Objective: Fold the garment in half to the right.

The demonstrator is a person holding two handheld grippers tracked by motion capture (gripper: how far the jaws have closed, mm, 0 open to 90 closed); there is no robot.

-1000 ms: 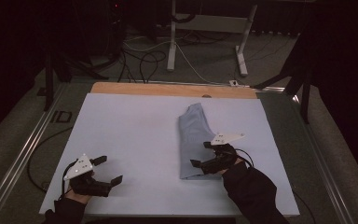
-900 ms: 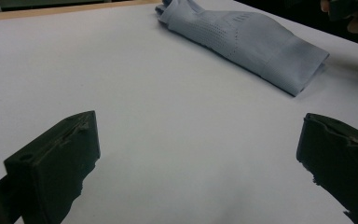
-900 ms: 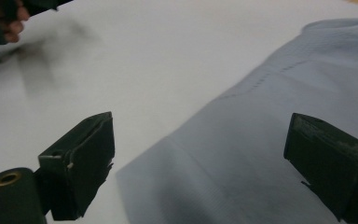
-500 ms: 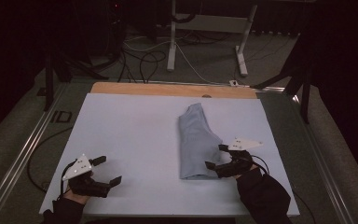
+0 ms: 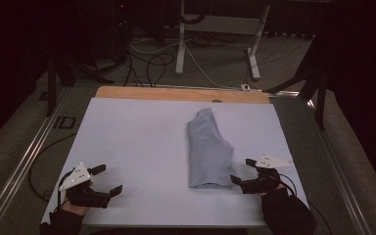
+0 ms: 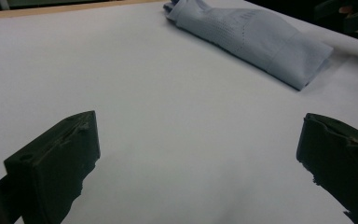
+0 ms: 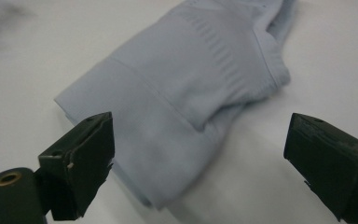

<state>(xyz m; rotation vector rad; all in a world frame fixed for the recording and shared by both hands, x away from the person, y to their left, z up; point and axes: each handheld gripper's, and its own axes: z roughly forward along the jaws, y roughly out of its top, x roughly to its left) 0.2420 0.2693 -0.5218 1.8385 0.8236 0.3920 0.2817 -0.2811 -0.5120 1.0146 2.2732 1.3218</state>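
A folded pale blue garment [image 5: 208, 147] lies lengthwise on the white sheet [image 5: 142, 142], a little right of centre. My right gripper [image 5: 241, 171] stands open just off the garment's near right corner, not touching it. In the right gripper view the garment [image 7: 186, 93] lies ahead between and beyond the two black jaws, which stand wide apart. My left gripper [image 5: 108, 179] rests open at the sheet's near left corner, far from the cloth. In the left gripper view the garment [image 6: 251, 39] lies far off at the upper right, and bare sheet [image 6: 177, 140] lies between the jaws.
The sheet covers a table with a wooden strip [image 5: 176, 93] along its far edge. Metal rails [image 5: 24, 161] run along both sides. Beyond the table are white stand legs [image 5: 181, 44] and cables [image 5: 147, 58] on the floor. Another hand's gripper [image 6: 354, 18] shows at the left gripper view's top right.
My right gripper has drawn back from the garment's lower right edge toward the near right, off the cloth and empty. The left gripper has stayed put.
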